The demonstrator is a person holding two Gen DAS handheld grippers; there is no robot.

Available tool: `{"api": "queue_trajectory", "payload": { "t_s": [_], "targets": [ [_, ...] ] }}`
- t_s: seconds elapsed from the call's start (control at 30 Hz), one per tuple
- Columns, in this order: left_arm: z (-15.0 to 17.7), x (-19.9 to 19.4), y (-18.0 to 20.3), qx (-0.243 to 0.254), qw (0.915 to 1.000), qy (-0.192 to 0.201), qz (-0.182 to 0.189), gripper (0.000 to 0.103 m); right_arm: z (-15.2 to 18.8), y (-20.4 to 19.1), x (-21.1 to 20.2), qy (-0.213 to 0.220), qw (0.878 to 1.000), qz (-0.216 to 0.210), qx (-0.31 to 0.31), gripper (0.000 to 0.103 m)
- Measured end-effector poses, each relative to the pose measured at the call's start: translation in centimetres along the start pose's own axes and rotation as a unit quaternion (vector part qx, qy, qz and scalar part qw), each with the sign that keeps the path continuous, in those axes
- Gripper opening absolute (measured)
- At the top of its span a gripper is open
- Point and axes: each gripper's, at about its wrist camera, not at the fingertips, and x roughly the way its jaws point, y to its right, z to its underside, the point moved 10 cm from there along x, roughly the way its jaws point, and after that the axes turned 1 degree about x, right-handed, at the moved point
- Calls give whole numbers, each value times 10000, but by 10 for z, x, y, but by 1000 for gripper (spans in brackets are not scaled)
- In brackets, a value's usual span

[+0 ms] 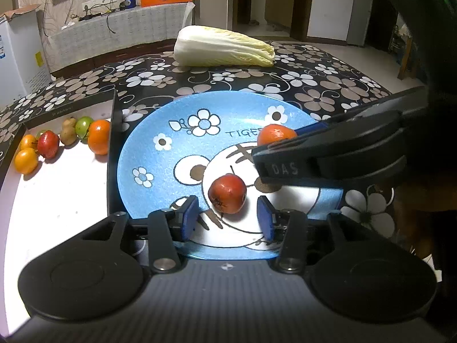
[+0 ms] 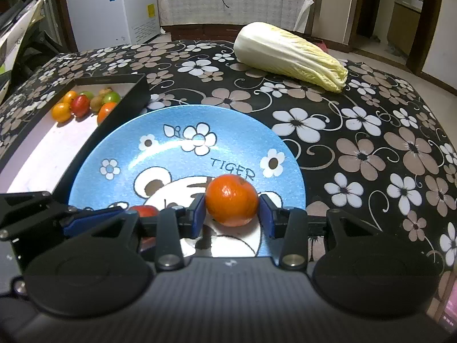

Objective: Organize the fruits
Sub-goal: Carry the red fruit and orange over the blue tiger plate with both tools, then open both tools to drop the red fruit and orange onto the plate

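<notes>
**What the two wrist views leave unclear**

In the right wrist view the red fruit (image 2: 144, 211) shows only as a sliver behind the gripper's own linkage. In the left wrist view the right gripper (image 1: 274, 143) covers part of the orange fruit (image 1: 272, 134) and the end of the lettering on the blue plate (image 1: 137, 154). The black box (image 1: 112, 131) is cut off by the left edge, and its wall hides part of one orange (image 2: 105, 112) in the right wrist view. The box's small printed label is too small to read.
</notes>
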Motion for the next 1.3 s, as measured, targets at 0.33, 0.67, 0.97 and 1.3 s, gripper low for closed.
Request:
{"api": "queue_trajectory", "payload": {
  "t_s": [0.33, 0.67, 0.97, 1.3],
  "targets": [
    [-2, -8, 0, 33, 9999, 96, 73, 56, -15, 8, -22, 479, 9979, -201, 390, 48],
    [-8, -22, 0, -1, 9993, 321, 207, 56, -27, 3, -33, 798, 9957, -278, 382, 48],
    [-19, -43, -37, -471, 9972, 585, 19, 56, -44, -25, -39, 1172, 9917, -497, 189, 48],
    [-12, -57, -108, -878, 9929, 573, -553, 56, -60, -79, -31, 1333, 9867, -884, -292, 47]
  ]
}}
